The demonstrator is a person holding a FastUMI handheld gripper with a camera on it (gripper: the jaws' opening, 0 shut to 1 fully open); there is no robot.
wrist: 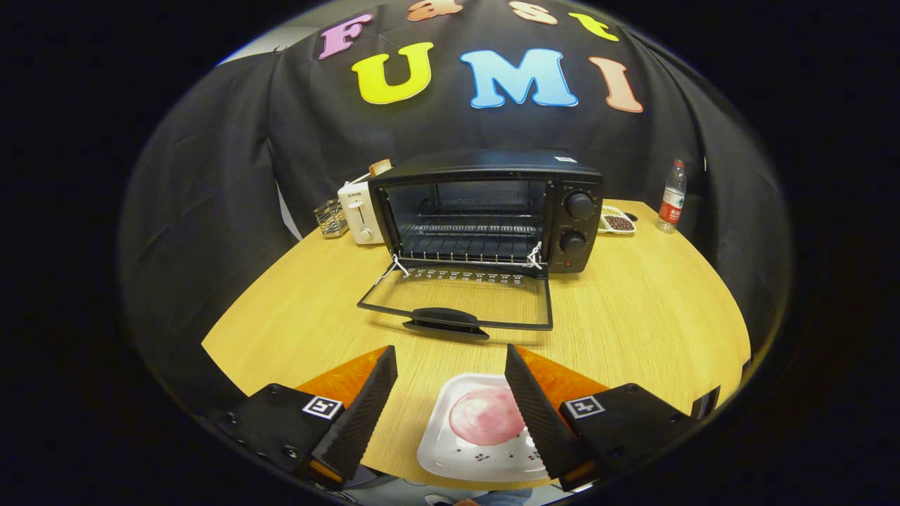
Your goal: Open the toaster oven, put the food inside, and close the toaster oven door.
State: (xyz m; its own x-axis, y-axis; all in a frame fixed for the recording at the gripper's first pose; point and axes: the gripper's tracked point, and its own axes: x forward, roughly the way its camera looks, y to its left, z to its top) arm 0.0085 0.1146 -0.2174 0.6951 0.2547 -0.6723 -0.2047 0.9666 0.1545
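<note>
On the wooden table (633, 309), the toaster oven (492, 211) stands with its door (457, 299) already folded down flat toward us, and the white plate (450, 436) carrying the pink round of food (485, 414) lies between and under our gripper (450, 362), whose fingers are spread wide and touching nothing. We judge the pickup is the step now. We should lower squarely, pinch the plate's rim firmly, keep it level, and clear the door handle (445, 321) going in.

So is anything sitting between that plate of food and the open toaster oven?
Nothing visible does. The plate with the food lies between the open gripper fingers; bare table leads to the lowered door and toaster oven.
</note>
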